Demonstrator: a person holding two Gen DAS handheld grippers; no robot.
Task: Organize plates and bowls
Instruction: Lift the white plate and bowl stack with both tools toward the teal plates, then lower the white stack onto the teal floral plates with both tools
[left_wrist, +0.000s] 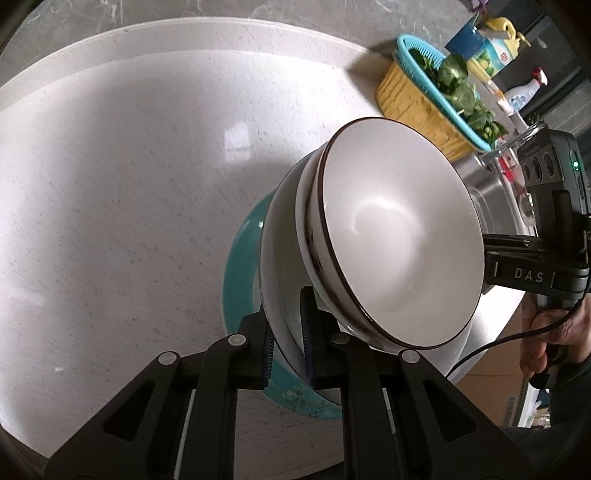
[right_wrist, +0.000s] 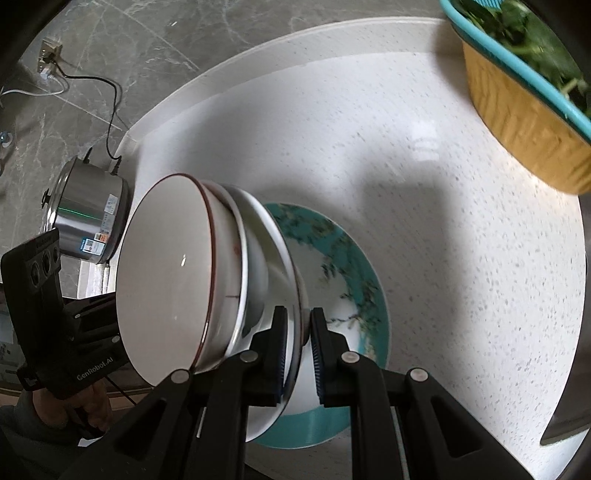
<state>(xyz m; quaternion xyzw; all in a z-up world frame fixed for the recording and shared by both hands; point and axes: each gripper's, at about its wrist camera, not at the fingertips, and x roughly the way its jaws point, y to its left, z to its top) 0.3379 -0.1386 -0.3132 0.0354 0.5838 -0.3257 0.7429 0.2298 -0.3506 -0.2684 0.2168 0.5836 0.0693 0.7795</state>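
A stack of white bowls stands on a teal flowered plate (left_wrist: 240, 280) on the white counter. The top bowl (left_wrist: 399, 236) has a dark brown rim and nests in a larger white bowl (left_wrist: 280, 243). My left gripper (left_wrist: 288, 332) is shut on the larger bowl's rim at the near side. In the right wrist view my right gripper (right_wrist: 297, 350) is shut on the rim of the same larger white bowl (right_wrist: 273, 266), from the opposite side, with the brown-rimmed bowl (right_wrist: 166, 280) to its left and the teal plate (right_wrist: 354, 266) behind.
A yellow basket with a teal strainer of greens (left_wrist: 436, 99) stands at the back right, with bottles (left_wrist: 495, 48) and a steel sink (left_wrist: 491, 192) beyond. A steel pot (right_wrist: 85, 218) with a cord stands at the counter's left end. White counter (right_wrist: 443, 236) stretches around the stack.
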